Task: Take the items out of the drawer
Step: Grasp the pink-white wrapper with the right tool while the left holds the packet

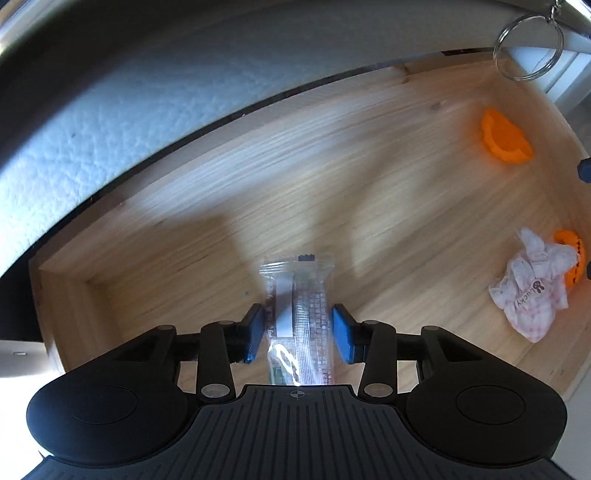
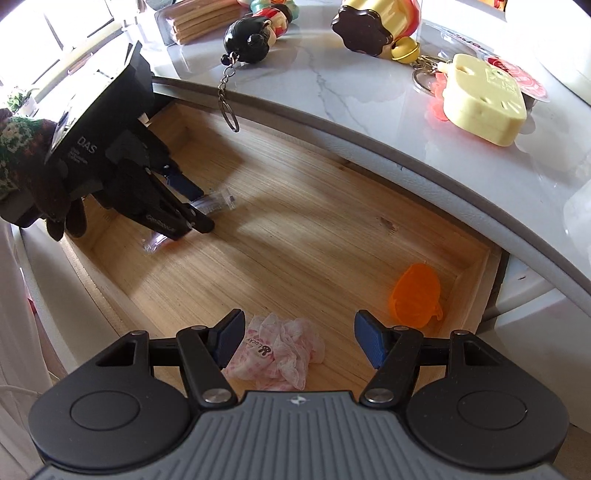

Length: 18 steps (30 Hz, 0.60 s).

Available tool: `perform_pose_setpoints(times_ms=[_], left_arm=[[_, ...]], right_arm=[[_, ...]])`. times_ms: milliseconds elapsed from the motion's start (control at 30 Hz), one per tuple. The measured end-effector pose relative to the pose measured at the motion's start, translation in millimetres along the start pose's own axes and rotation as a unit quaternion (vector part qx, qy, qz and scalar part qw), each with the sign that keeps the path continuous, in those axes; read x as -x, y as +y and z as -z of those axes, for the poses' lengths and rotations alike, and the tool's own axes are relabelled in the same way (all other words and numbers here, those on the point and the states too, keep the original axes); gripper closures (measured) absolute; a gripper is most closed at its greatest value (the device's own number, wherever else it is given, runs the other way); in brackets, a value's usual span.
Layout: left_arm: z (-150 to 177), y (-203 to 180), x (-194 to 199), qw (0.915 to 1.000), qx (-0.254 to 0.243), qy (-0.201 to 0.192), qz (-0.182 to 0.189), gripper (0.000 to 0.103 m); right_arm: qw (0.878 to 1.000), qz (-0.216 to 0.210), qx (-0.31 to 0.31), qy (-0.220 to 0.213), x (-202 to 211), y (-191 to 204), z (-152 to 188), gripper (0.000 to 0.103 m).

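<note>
An open wooden drawer [image 1: 351,166] [image 2: 295,229] holds the items. My left gripper [image 1: 300,334] [image 2: 201,208] is at the drawer's left end with its blue pads against both long edges of a clear plastic packet [image 1: 308,295] [image 2: 218,201]. My right gripper [image 2: 299,341] hangs wide open at the front of the drawer, just over a crumpled pink-and-white wrapper [image 2: 284,356] [image 1: 528,291]. The wrapper lies nearer its left pad and touches neither pad. An orange plastic piece [image 2: 417,295] [image 1: 570,258] lies to the right of it. A second orange piece [image 1: 506,140] shows in the left wrist view.
A marble countertop [image 2: 332,85] runs behind the drawer. On it lie a doll keychain [image 2: 255,37] whose ring [image 2: 231,118] [image 1: 528,48] hangs over the edge, a yellow cheese-shaped block [image 2: 484,99] and a brown flower-shaped lid [image 2: 360,27]. A knitted sleeve [image 2: 22,147] holds the left gripper.
</note>
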<state>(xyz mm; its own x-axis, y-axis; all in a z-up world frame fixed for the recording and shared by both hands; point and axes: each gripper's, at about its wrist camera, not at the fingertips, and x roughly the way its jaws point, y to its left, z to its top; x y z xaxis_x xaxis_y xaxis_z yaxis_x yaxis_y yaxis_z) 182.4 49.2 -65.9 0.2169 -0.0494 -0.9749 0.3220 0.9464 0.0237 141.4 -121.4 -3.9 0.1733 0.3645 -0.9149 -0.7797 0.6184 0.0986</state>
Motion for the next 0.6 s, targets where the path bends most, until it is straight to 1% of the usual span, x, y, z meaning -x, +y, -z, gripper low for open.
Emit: perform_pose_setpoints(times_ms=[133, 200, 267, 333, 367, 400, 467, 500, 600], left_arm=[[4.6, -1.5, -1.9, 0.9998, -0.019, -0.008, 0.004, 0.058], [6.6, -2.2, -2.6, 0.9993, -0.036, 0.002, 0.007, 0.059], [8.9, -2.7, -3.1, 0.9987, -0.046, 0.017, 0.01, 0.06], [12.3, -1.5, -2.5, 0.9984, -0.043, 0.026, 0.024, 0.062], [14.2, -0.5, -0.8, 0.9981, -0.04, 0.029, 0.038, 0.062], [16.4, 0.0, 3.2, 0.9977, -0.039, 0.024, 0.05, 0.062], [20.1, -0.2, 15.4, 0.9975, -0.041, 0.011, 0.056, 0.062], [20.1, -1.2, 24.7, 0.9976, -0.042, 0.005, 0.055, 0.062], [18.7, 2.6, 36.6, 0.9973, -0.036, -0.006, 0.064, 0.062]], right_arm=[[1.0, 0.004, 0.001, 0.004, -2.7, 0.4, 0.8, 0.037], [1.0, 0.006, 0.001, 0.006, -3.0, 0.2, 0.9, 0.037], [1.0, 0.002, 0.01, 0.018, -5.7, 0.9, 0.1, 0.037], [0.998, -0.015, 0.032, 0.047, -13.4, 4.6, -2.9, 0.037], [0.996, -0.021, 0.049, 0.064, -19.7, 8.4, -5.0, 0.037], [0.995, -0.02, 0.065, 0.078, -26.4, 12.6, -7.4, 0.037], [0.99, -0.013, 0.091, 0.105, -41.6, 20.2, -13.2, 0.037], [0.987, -0.019, 0.097, 0.123, -49.7, 21.9, -16.3, 0.037], [0.975, -0.032, 0.11, 0.189, -74.3, 26.6, -21.9, 0.037]])
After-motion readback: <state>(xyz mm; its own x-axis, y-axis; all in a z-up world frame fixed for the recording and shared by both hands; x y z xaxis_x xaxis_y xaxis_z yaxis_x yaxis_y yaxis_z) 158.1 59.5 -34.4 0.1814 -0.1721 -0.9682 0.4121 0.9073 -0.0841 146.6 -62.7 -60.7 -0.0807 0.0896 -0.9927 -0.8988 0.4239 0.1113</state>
